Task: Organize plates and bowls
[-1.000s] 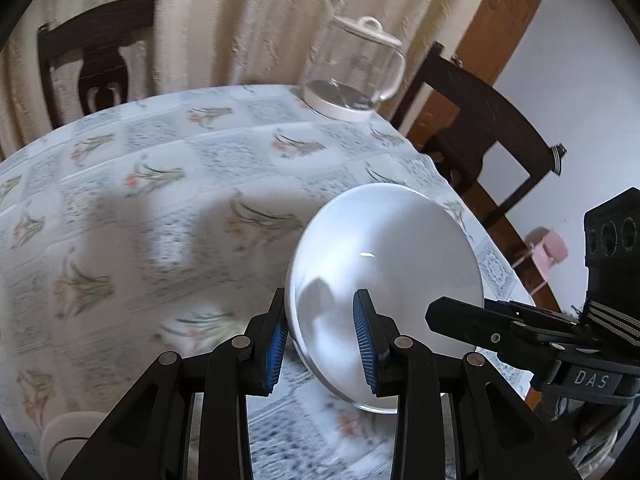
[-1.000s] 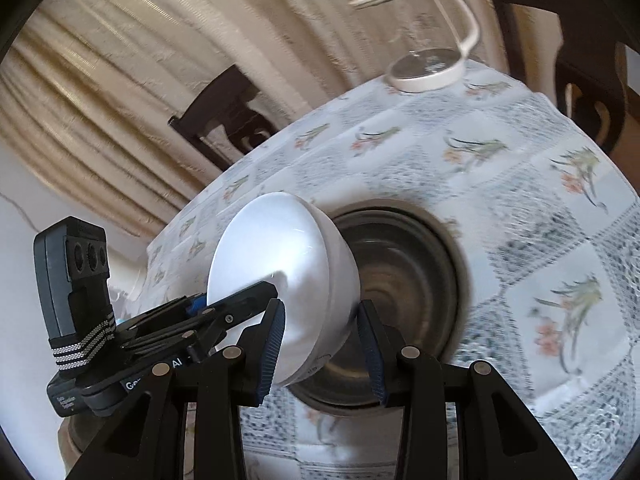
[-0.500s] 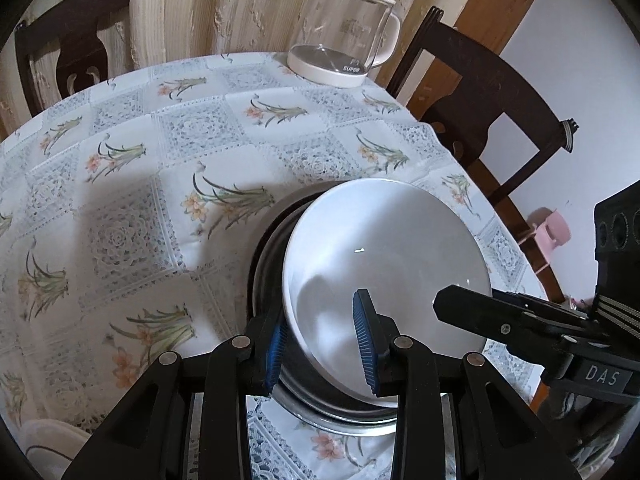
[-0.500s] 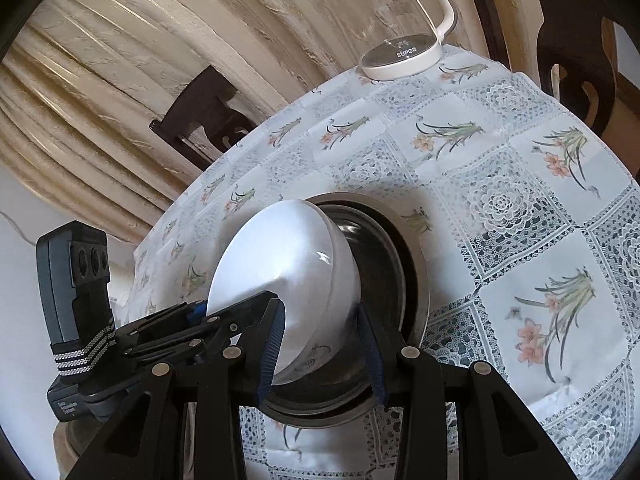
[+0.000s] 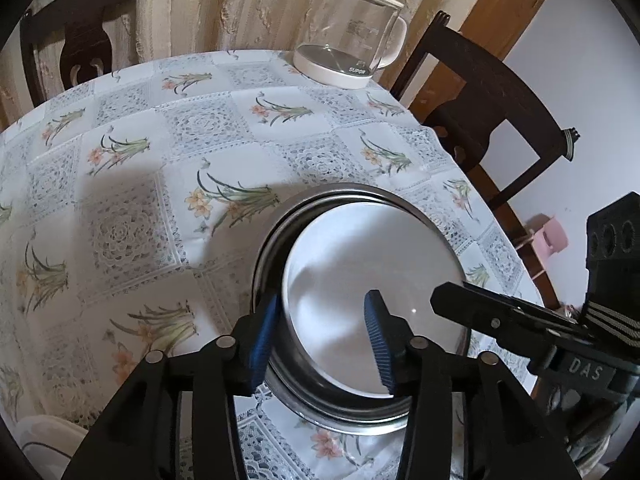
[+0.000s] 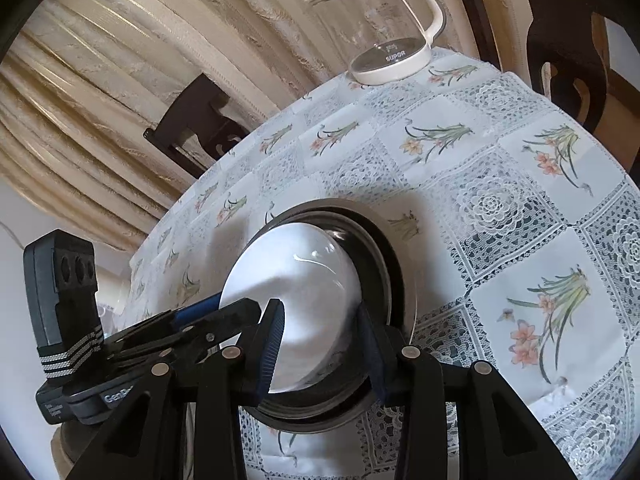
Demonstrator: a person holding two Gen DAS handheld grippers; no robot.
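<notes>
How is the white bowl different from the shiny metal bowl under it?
The white bowl is smaller and sits inside the metal bowl, which rings it all around. The white bowl looks matte white, like china; the metal bowl is dark and mirror-shiny. The white bowl has gripper fingers at both sides of its rim; the metal bowl rests on the tablecloth. Both are round and open upward.

My white ceramic bowl (image 5: 372,292) sits inside the round steel basin (image 5: 316,204) on the worktop (image 5: 132,208). At one o'clock beyond it stands the clear glass kettle (image 5: 352,44), a dark wooden chair (image 5: 488,92) at two o'clock.
</notes>
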